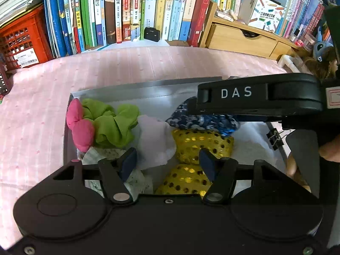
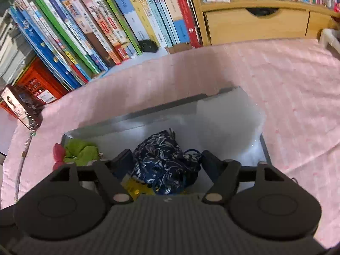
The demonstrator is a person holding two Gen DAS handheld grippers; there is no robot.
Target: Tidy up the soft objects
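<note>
Lying in the grey box (image 1: 136, 88), the soft things fill most of its floor. At the left end a pink cloth piece (image 1: 79, 127) touches a green scrunchie (image 1: 110, 125), and both press against the box's left wall. Beside them toward the middle sits a pale white cloth (image 1: 156, 140), with a greyish-white lace piece (image 1: 138, 179) just in front of it. To the right of the white cloth a gold sequined bow (image 1: 197, 146) rests on the floor, and a navy floral pouch (image 2: 165, 165) lies on top of its far part.

The left gripper (image 1: 167, 161) hovers over the white cloth and the gold bow with its jaws apart, pressing on nothing. The right gripper (image 2: 165, 159) straddles the navy pouch, fingers spread wide to either side; the pads stand clear of the fabric, so the pouch is released. A binder clip (image 1: 275, 138) is clamped on the box's right wall.

The box sits on a pink cloth-covered surface (image 1: 127, 68). Behind it stand a row of books (image 1: 131, 10), a red crate (image 1: 23, 40) at the left and a wooden drawer unit (image 1: 242, 38) at the right.
</note>
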